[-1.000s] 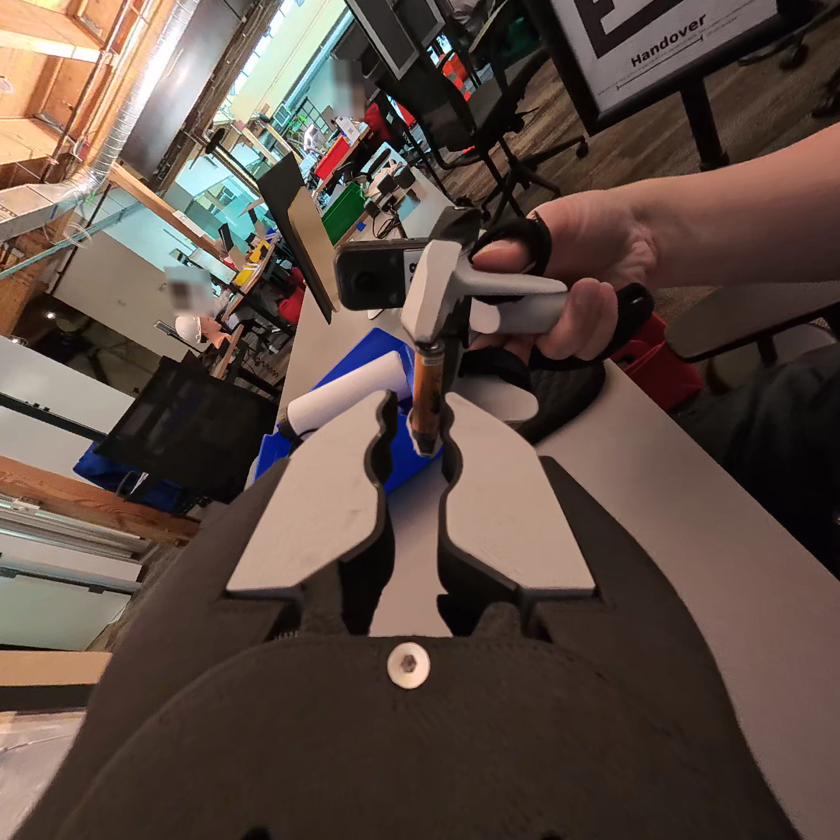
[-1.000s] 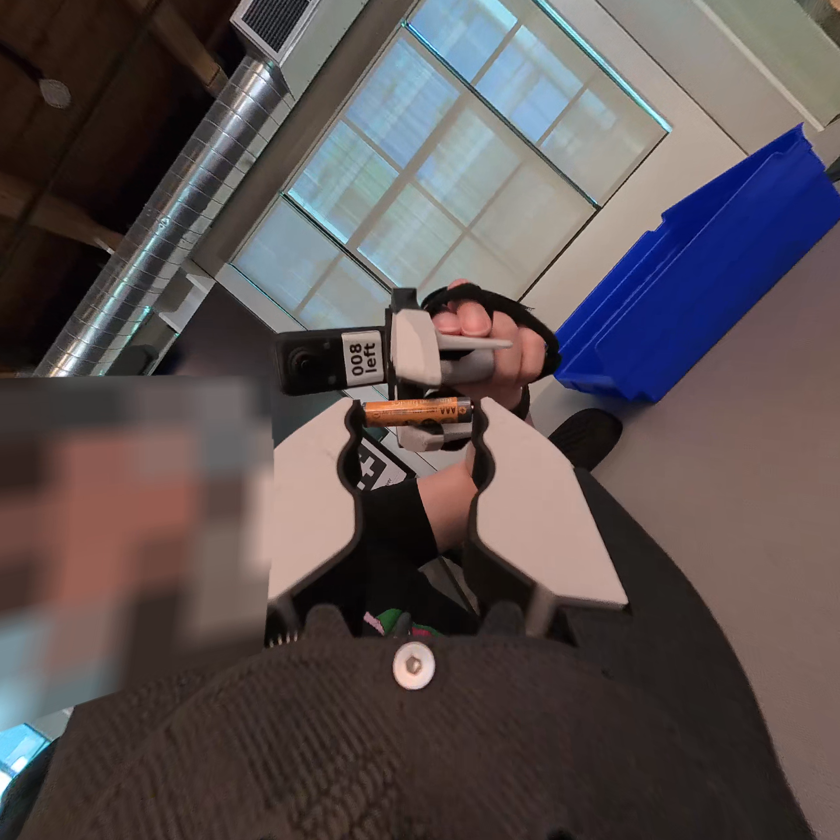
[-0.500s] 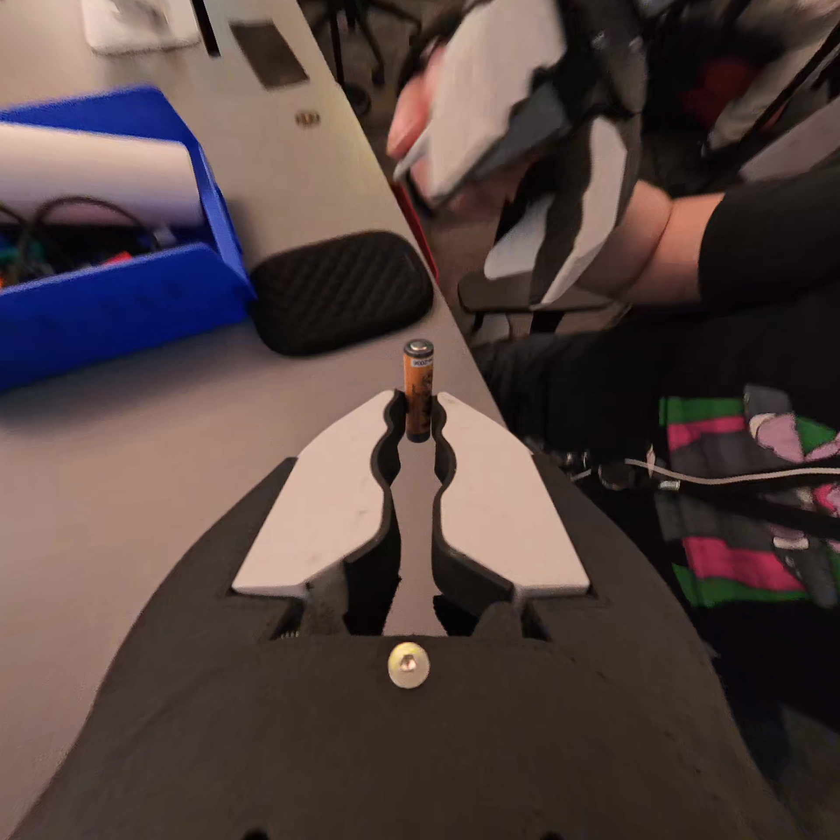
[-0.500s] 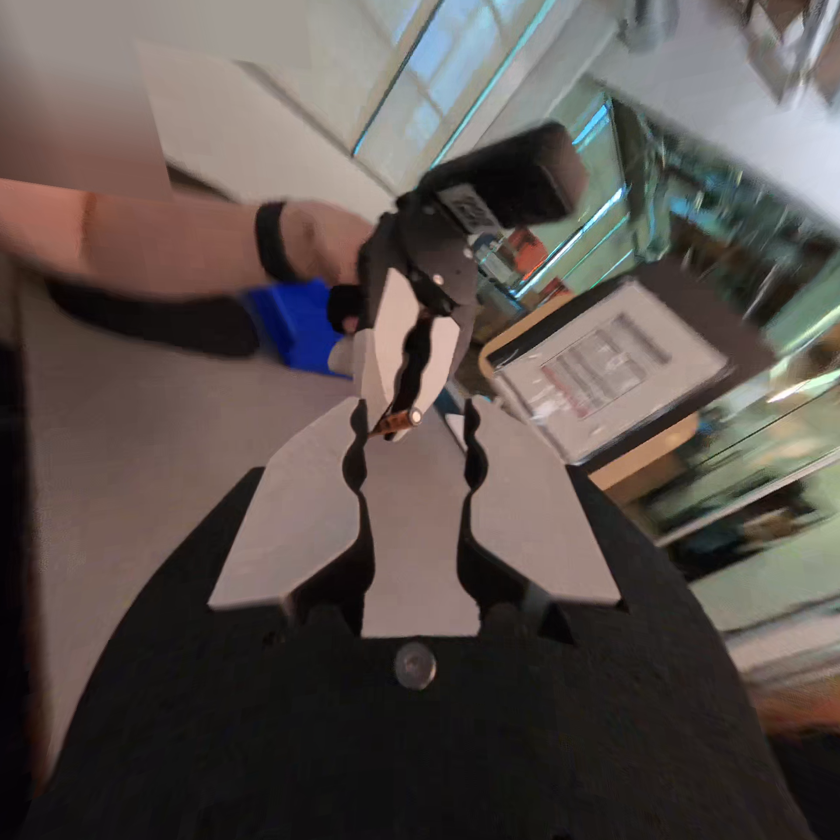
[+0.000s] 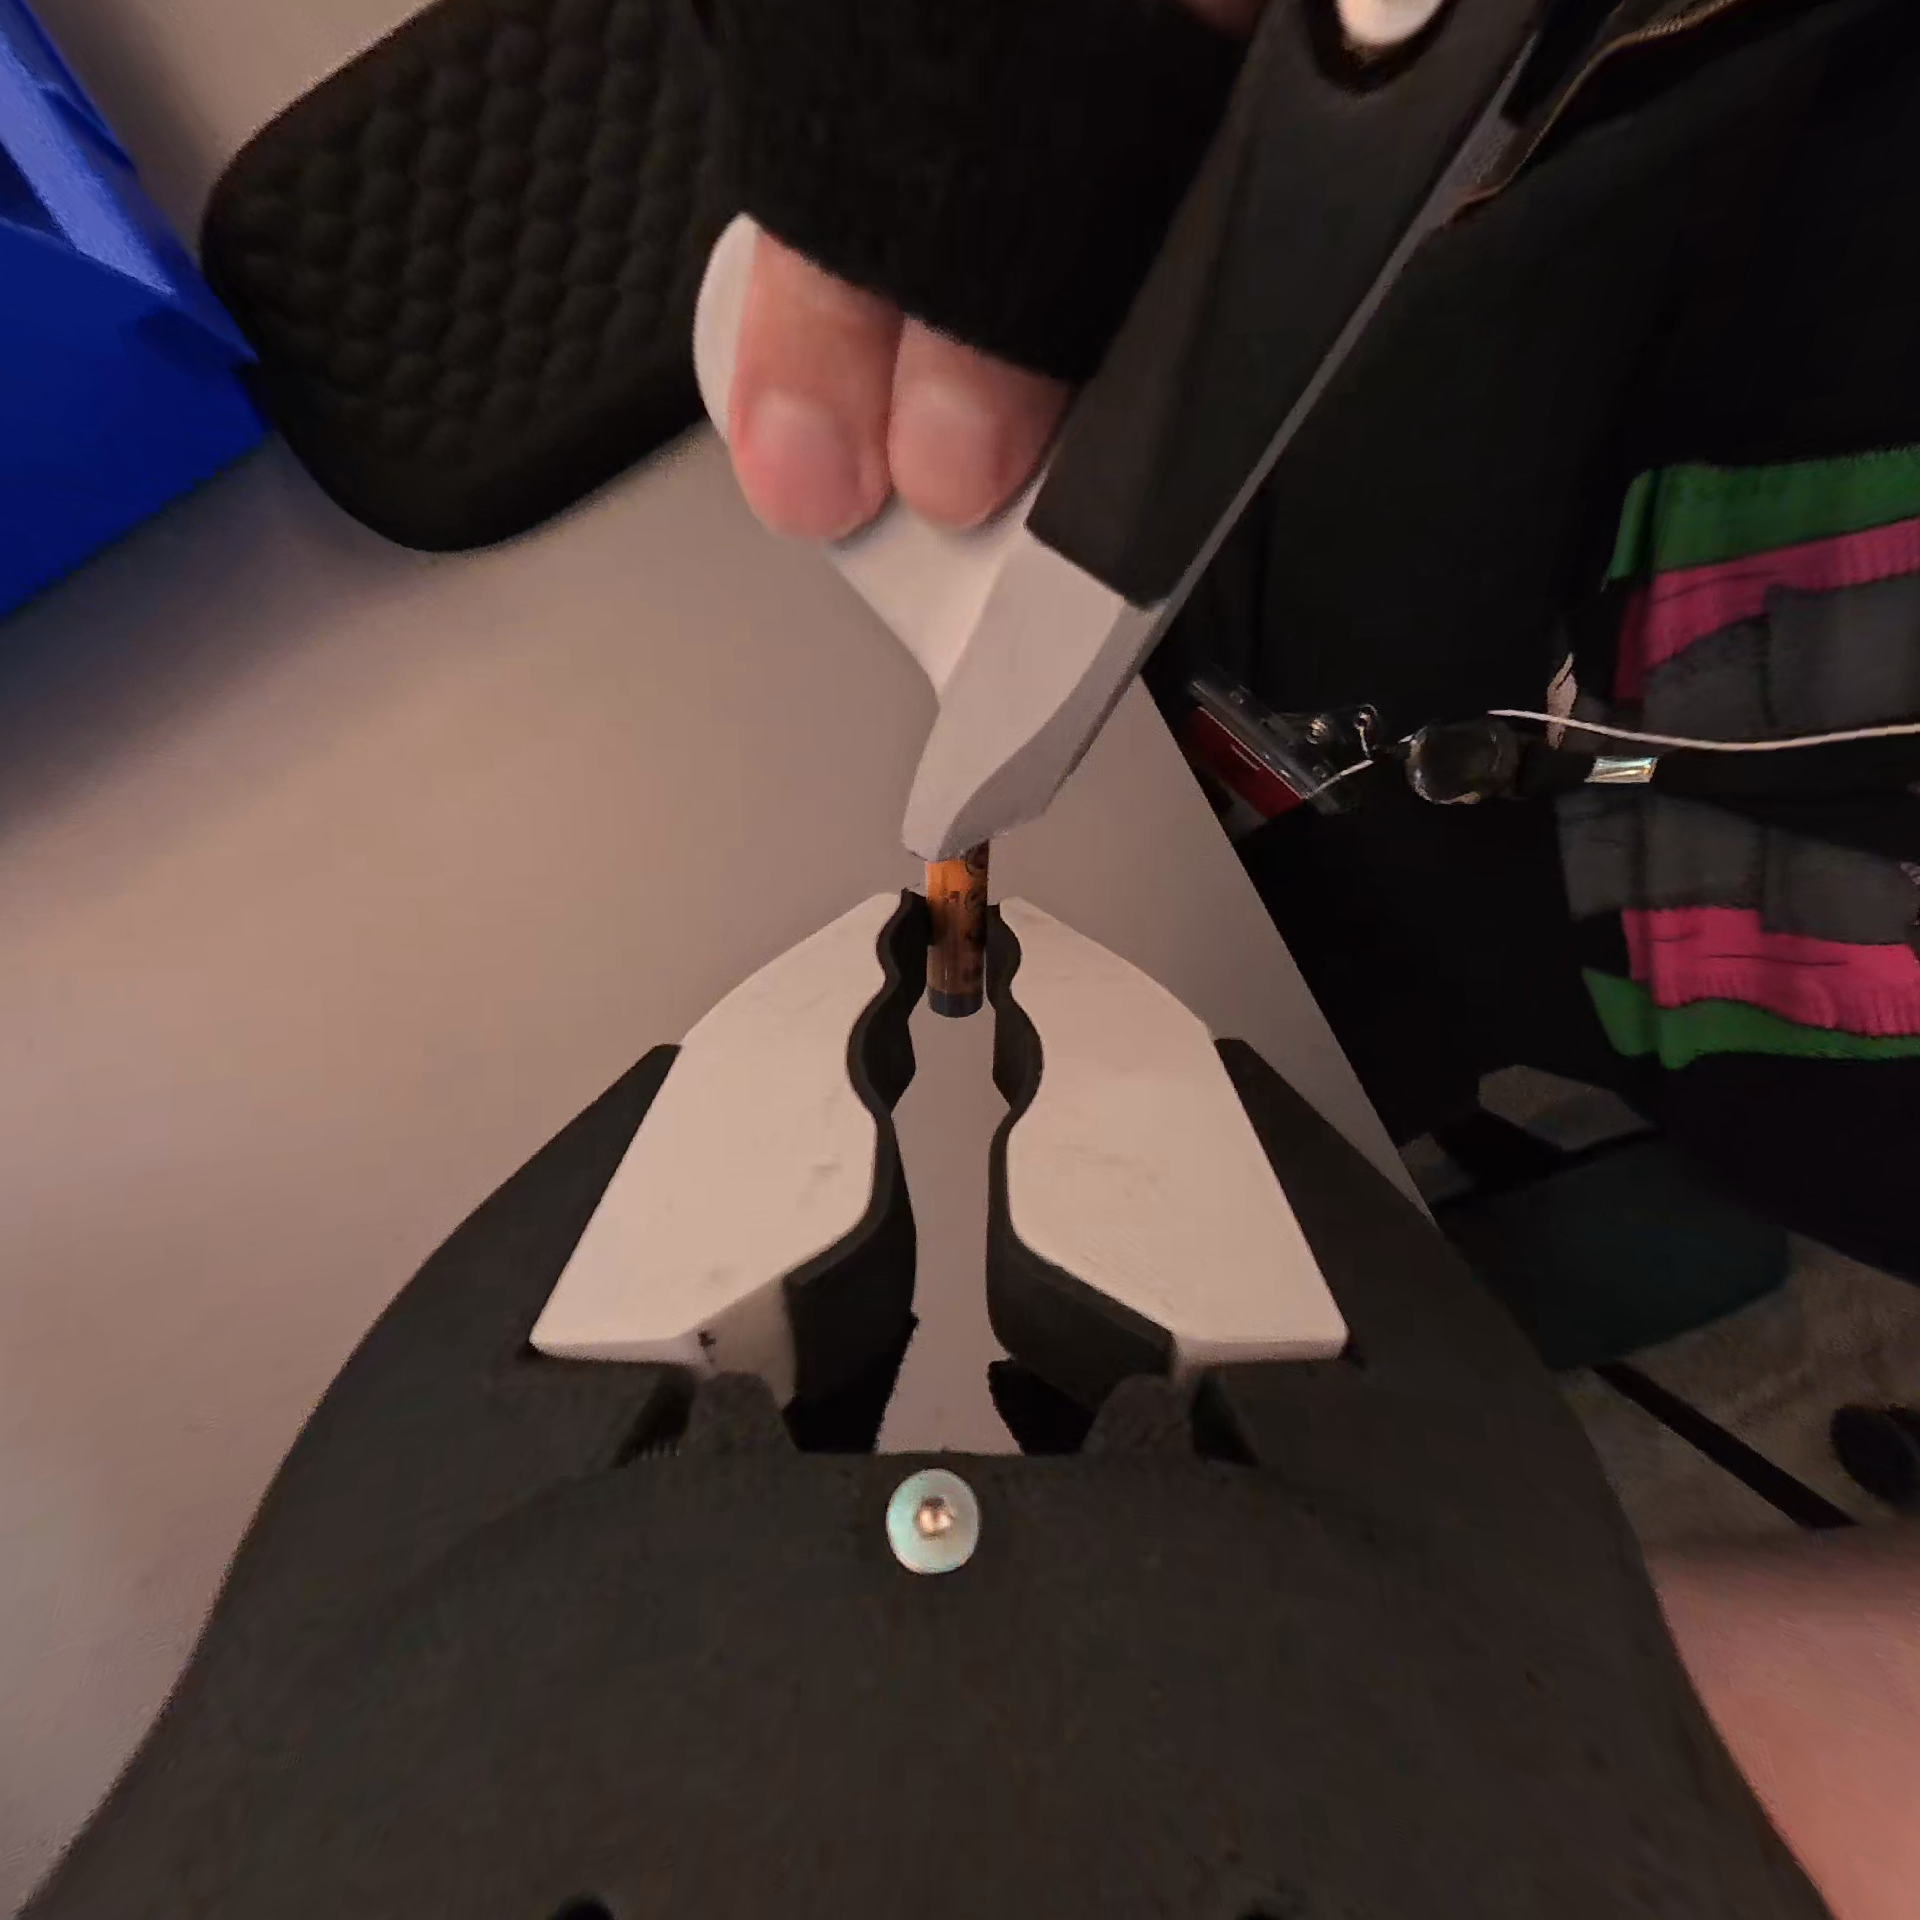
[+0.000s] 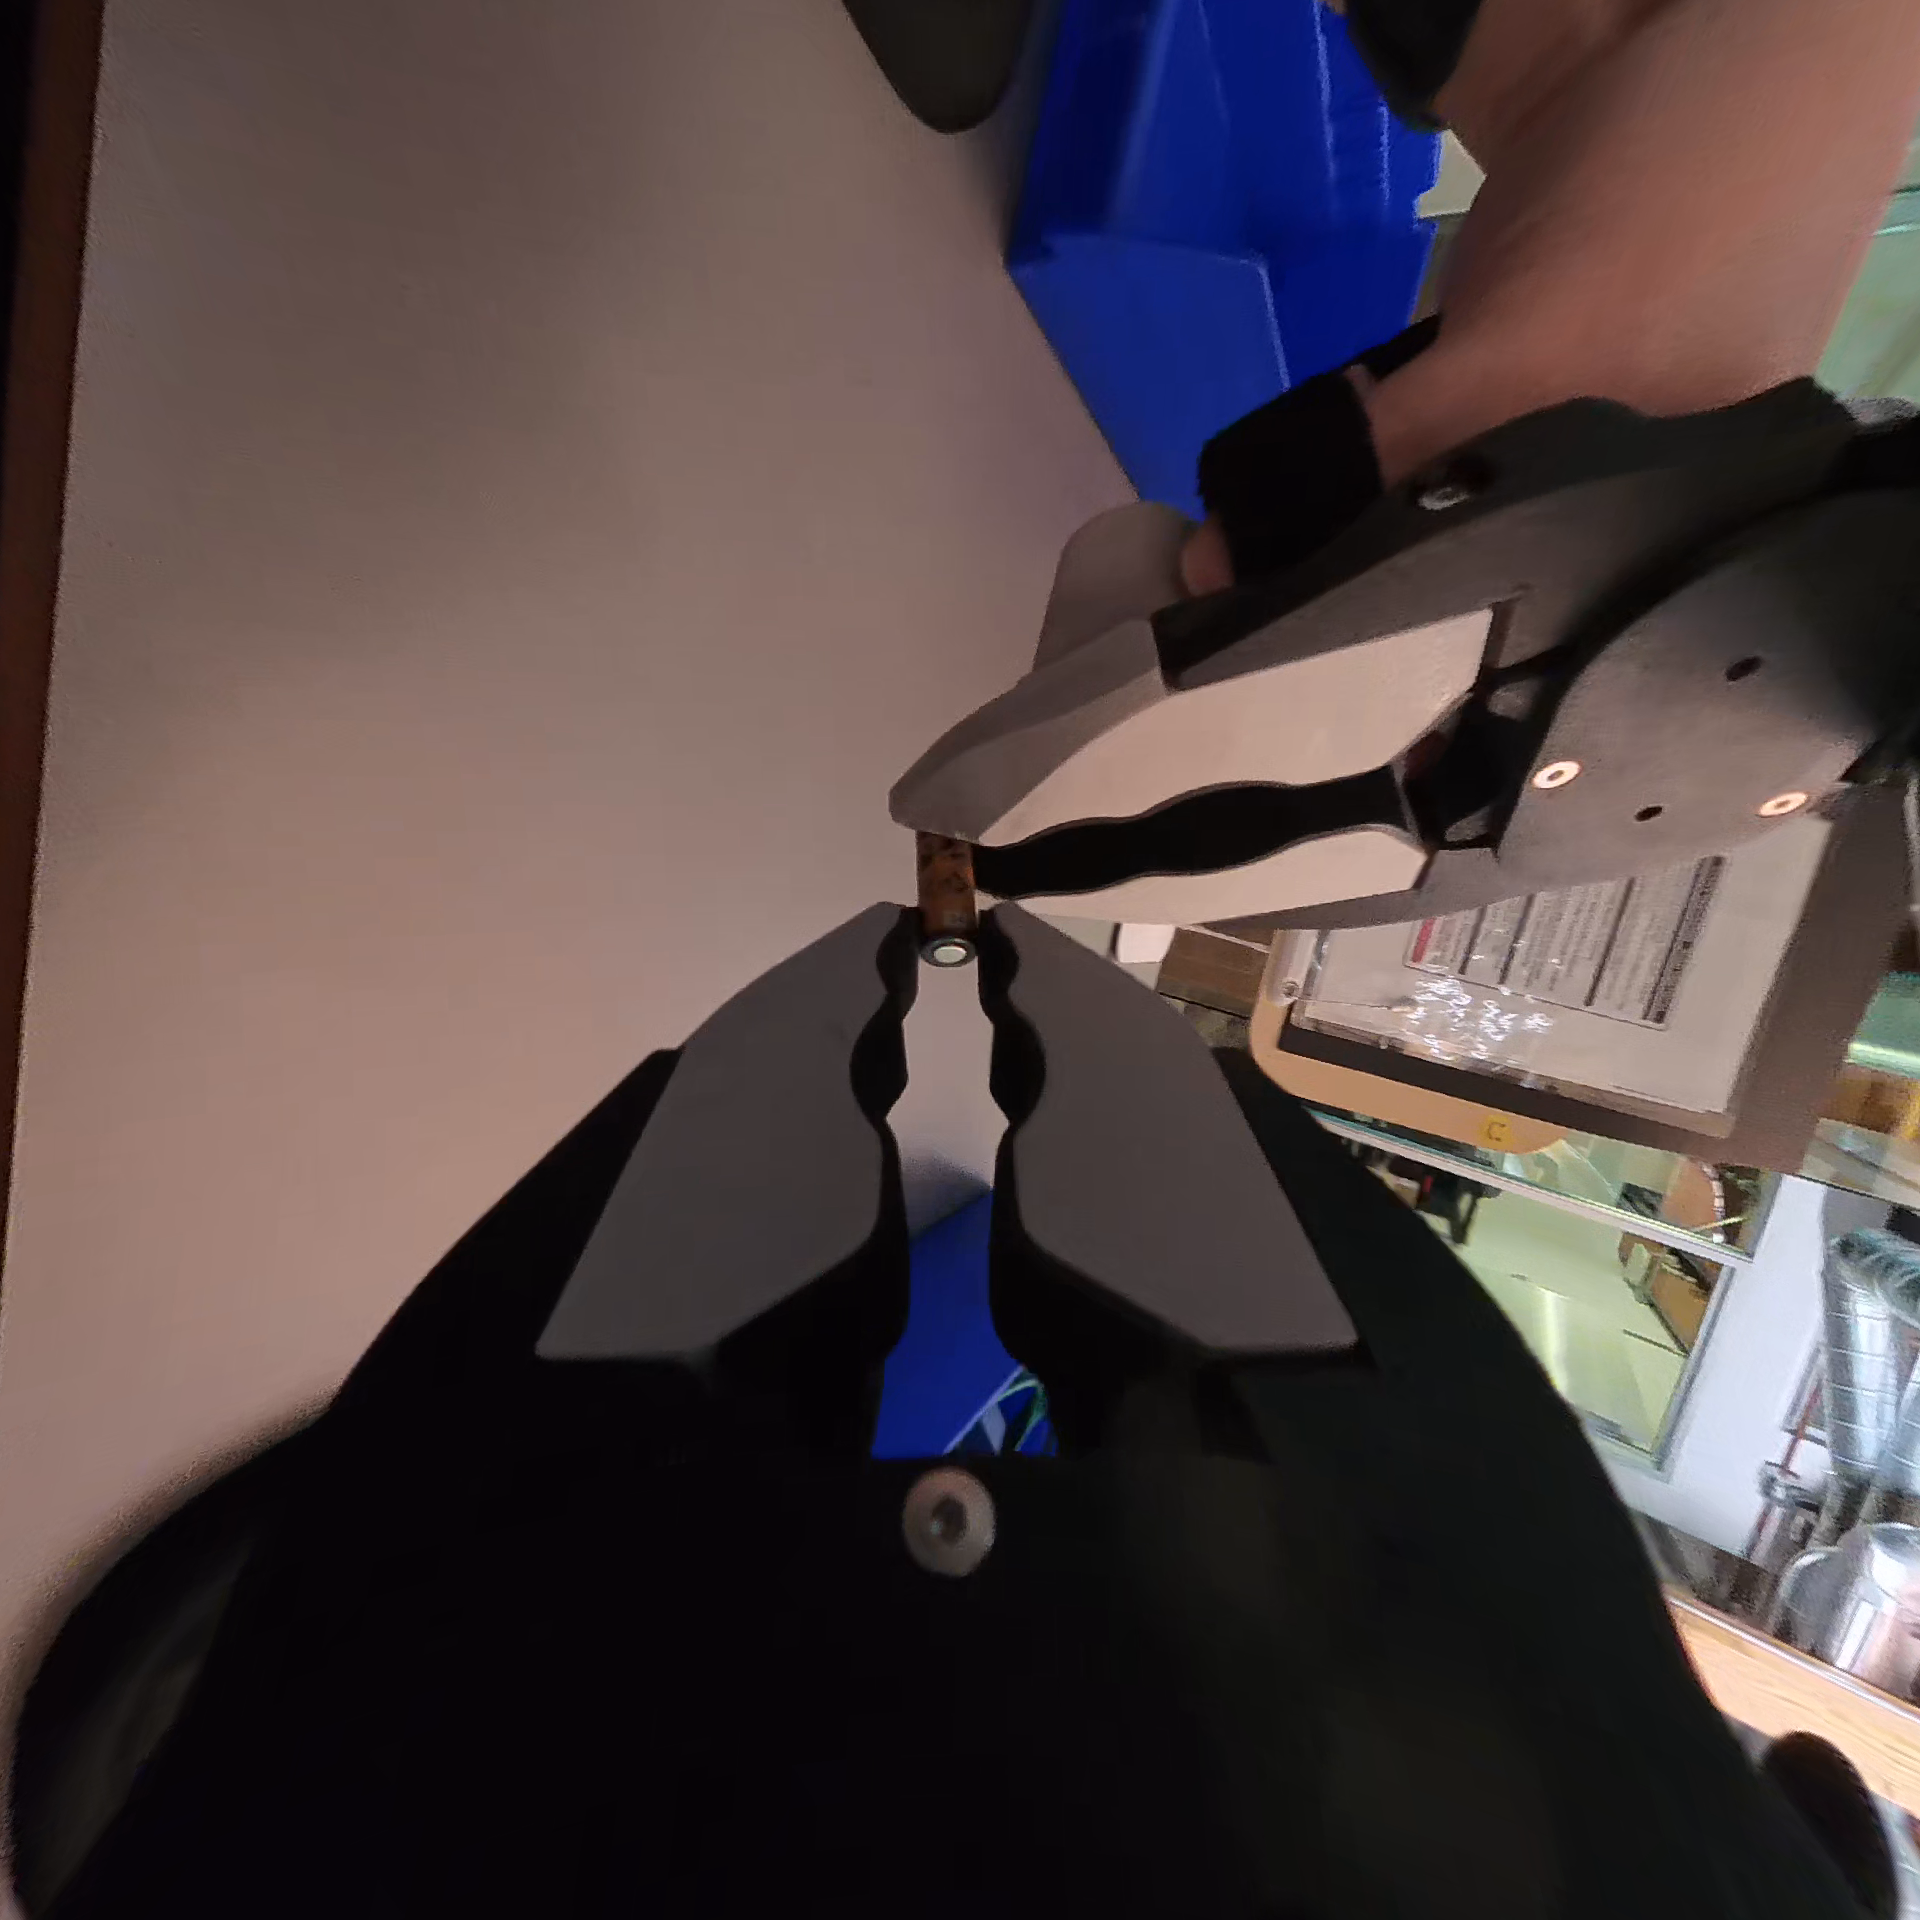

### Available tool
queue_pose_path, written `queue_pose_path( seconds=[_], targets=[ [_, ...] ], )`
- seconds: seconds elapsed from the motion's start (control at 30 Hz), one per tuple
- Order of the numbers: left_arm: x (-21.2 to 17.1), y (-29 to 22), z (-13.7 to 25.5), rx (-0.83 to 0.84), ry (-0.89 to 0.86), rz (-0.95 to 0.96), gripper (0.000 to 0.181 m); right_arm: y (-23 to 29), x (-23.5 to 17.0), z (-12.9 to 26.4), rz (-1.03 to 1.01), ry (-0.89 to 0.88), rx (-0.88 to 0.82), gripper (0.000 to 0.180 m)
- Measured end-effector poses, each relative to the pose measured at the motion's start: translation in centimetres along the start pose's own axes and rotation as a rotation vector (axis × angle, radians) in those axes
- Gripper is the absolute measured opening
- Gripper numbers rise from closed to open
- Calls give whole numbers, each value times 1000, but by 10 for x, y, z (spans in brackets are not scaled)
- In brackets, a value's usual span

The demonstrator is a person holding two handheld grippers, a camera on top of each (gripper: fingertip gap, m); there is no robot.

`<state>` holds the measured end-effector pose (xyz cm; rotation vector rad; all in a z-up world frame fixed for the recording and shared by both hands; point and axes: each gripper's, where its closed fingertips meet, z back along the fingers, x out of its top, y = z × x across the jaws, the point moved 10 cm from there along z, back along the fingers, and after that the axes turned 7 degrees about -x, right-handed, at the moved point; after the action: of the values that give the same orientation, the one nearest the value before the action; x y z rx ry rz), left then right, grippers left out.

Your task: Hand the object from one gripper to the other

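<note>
An orange AAA battery (image 5: 957,928) is pinched between the tips of my left gripper (image 5: 956,920), which is shut on its lower part. My right gripper (image 5: 961,826) comes down from the upper right, held by a hand, and its tip sits on the battery's upper end. In the right wrist view my right gripper (image 6: 948,925) is shut on the near end of the battery (image 6: 943,883), whose metal cap faces the camera. The left gripper (image 6: 951,836) reaches in from the right and grips the far part. Both hold it above the grey table (image 5: 416,831).
A blue bin (image 5: 83,364) stands at the far left, and it also shows in the right wrist view (image 6: 1195,208). A black textured pad (image 5: 468,260) lies beside it. The person's striped garment (image 5: 1766,831) is at the table's right edge. A sign board (image 6: 1558,987) stands beyond. Only a small space, under 4 cm, lies between the two pairs of fingers.
Half a second ago my left gripper alone held the battery and the right was open and apart. The right gripper has come in and shut on the battery's other end.
</note>
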<state>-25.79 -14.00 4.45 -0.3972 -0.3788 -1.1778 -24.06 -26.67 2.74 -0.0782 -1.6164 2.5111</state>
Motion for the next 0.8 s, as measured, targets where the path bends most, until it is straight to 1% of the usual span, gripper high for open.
queue_pose_path(
  seconds=[0.07, 0.1, 0.17, 0.2, 0.27, 0.3, 0.33, 0.37, 0.4, 0.43, 0.47, 0.53, 0.57, 0.6, 0.67, 0.73, 0.8],
  targets=[
    [0, 3, 1, -1, -5, 16, 10, 0, -2, -1, -42, 15, -4, 12],
    [0, 6, 5, 28, -32, 31, 10, -1, -5, -2, -62, 42, -39, 12],
    [2, 15, 20, 127, -164, 68, 13, -5, -18, -1, -120, 102, -160, 12],
    [2, 20, 31, 181, -262, 75, 23, -9, -26, 0, -186, 126, -258, 12],
    [3, 28, 55, 317, -510, 72, 35, -16, -44, 6, -376, 142, -481, 12],
    [2, 30, 64, 371, -646, 71, 44, -18, -53, 10, -489, 130, -617, 12],
    [0, 30, 72, 408, -783, 75, 47, -18, -60, 15, -602, 95, -749, 12],
    [-3, 30, 77, 430, -918, 78, 48, -17, -66, 20, -712, 41, -848, 12],
    [-5, 28, 80, 427, -1045, 74, 46, -15, -70, 24, -834, -19, -922, 11],
    [-6, 28, 81, 409, -1152, 73, 40, -13, -73, 26, -956, -95, -969, 11],
    [-6, 28, 81, 378, -1219, 84, 36, -11, -74, 25, -1062, -173, -993, 11],
    [-1, 28, 74, 277, -1244, 99, 30, -6, -71, 21, -1171, -297, -1011, 11],
    [2, 27, 69, 224, -1239, 97, 32, -5, -67, 18, -1188, -346, -1027, 11],
    [6, 27, 65, 179, -1237, 92, 37, -3, -62, 16, -1195, -384, -1048, 11],
    [11, 24, 57, 109, -1250, 70, 41, -3, -52, 15, -1198, -469, -1057, 11],
    [14, 22, 52, 57, -1244, 58, 40, -4, -45, 13, -1221, -538, -1031, 11],
    [17, 19, 47, 5, -1232, 43, 36, -6, -40, 12, -1227, -570, -1022, 11]
  ],
)
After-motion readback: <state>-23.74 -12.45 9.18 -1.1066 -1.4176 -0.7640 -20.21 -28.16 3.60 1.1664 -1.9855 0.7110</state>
